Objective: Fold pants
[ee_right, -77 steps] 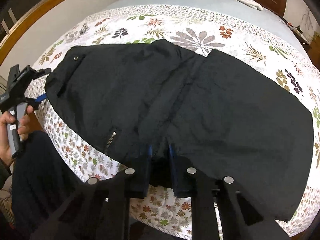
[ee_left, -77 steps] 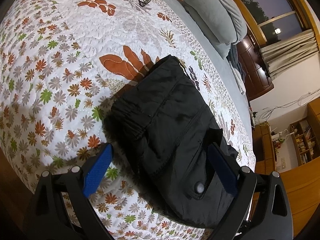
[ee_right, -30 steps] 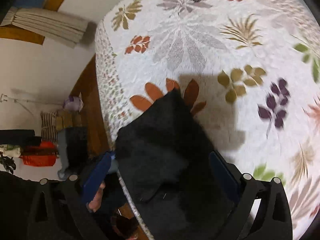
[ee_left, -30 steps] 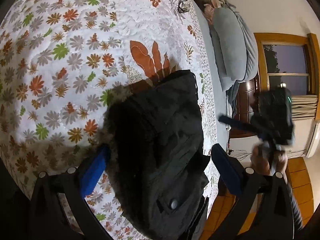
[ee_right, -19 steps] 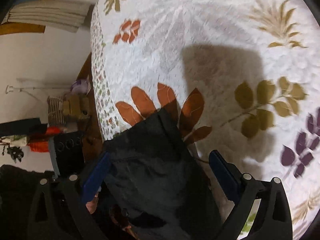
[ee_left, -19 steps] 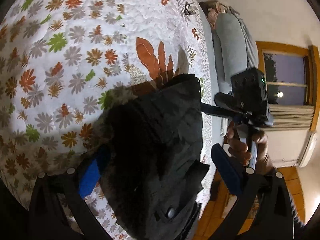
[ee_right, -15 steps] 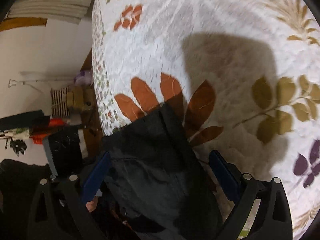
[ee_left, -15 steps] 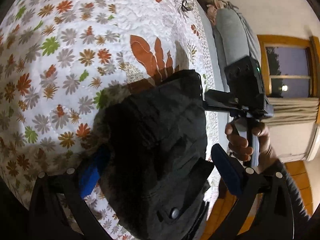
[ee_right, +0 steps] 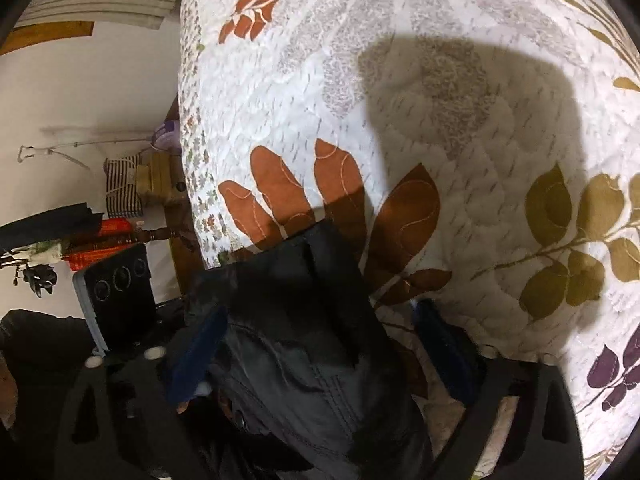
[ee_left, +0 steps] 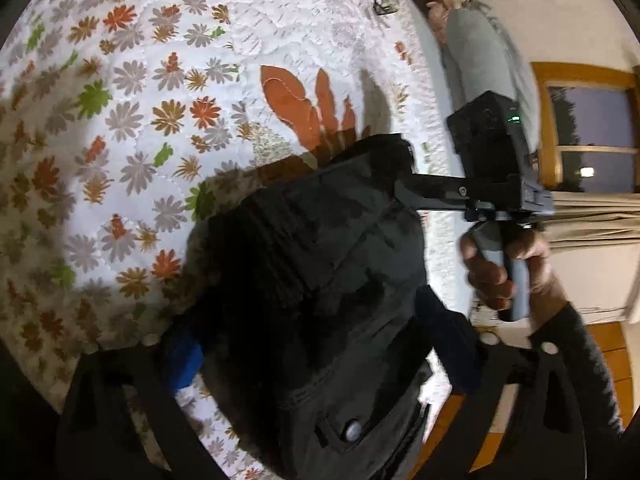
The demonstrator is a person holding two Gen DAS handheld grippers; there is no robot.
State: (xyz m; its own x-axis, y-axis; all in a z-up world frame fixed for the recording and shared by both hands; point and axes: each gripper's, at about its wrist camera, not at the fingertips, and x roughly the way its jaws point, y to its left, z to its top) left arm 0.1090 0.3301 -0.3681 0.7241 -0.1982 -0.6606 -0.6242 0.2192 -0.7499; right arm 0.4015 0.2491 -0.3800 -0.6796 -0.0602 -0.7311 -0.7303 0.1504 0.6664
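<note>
Both tongs spread wide, gripping nothing: left tongs (ee_left: 320,356), right tongs (ee_right: 320,348) straddle folded pants (ee_left: 320,264) on bed (ee_left: 120,120). Advice: press bundle flat, square edges.

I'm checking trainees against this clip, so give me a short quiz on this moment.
1. True or false: the left claw is shut on the pants.
2. The pants lie on: A) a floral quilt; B) a carpet; C) a wooden table.
3. In the left wrist view, which claw's handle does the hand grip?

Key: 1 false, it is open with one finger on each side of the pants; 2 A; 3 the right claw.
</note>
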